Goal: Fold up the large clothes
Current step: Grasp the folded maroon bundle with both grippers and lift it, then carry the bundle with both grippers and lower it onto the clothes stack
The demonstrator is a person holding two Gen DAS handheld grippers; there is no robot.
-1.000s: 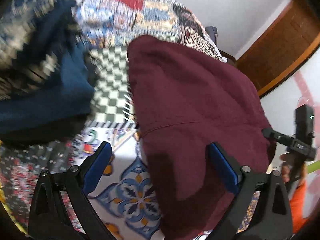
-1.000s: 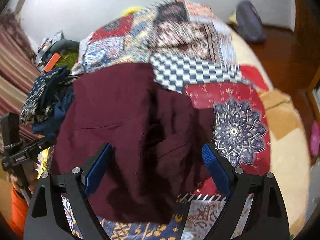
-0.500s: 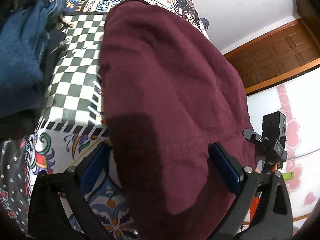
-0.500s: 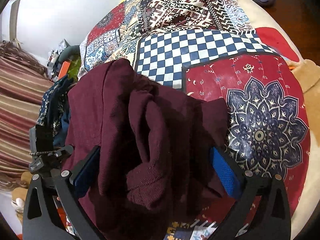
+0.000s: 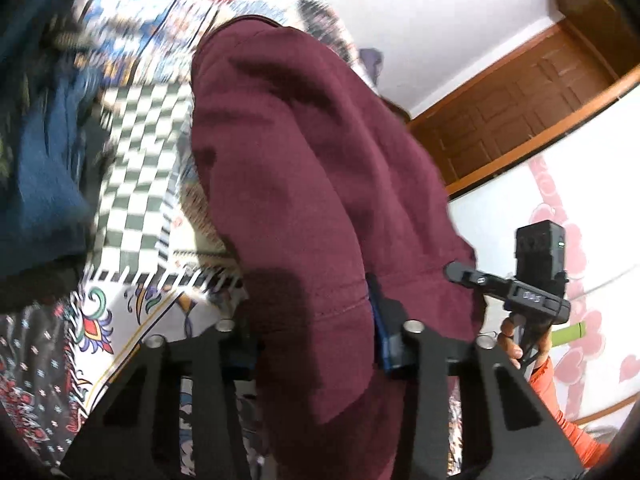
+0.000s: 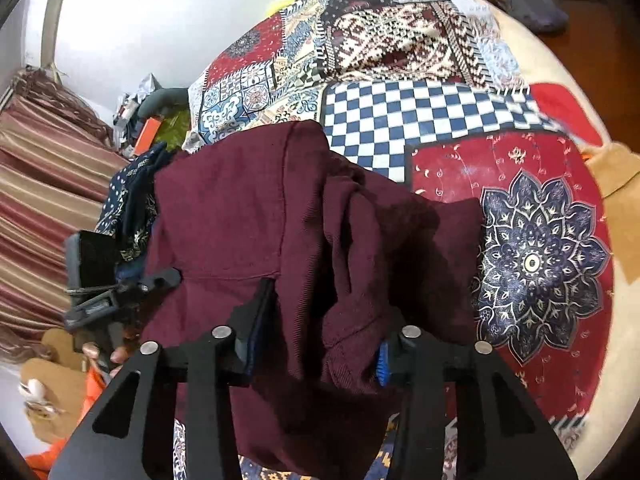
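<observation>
A large maroon garment (image 5: 304,184) lies on the patchwork bedspread (image 6: 404,112). It also shows in the right wrist view (image 6: 248,208), bunched into folds on its right side. My left gripper (image 5: 312,340) is shut on the garment's near hem, cloth pinched between the blue pads. My right gripper (image 6: 316,344) is shut on a bunched fold of the same garment at its near edge. Each view shows the other gripper beside the garment.
A heap of dark blue clothes (image 5: 44,152) lies left of the garment, also in the right wrist view (image 6: 132,200). A wooden door (image 5: 516,100) stands at the back right. A striped curtain (image 6: 44,208) hangs at the left. The bed's tan edge (image 6: 616,184) is on the right.
Both grippers were open over the garment and have closed on its near edge. The left view has tilted up and the cloth has lifted slightly.
</observation>
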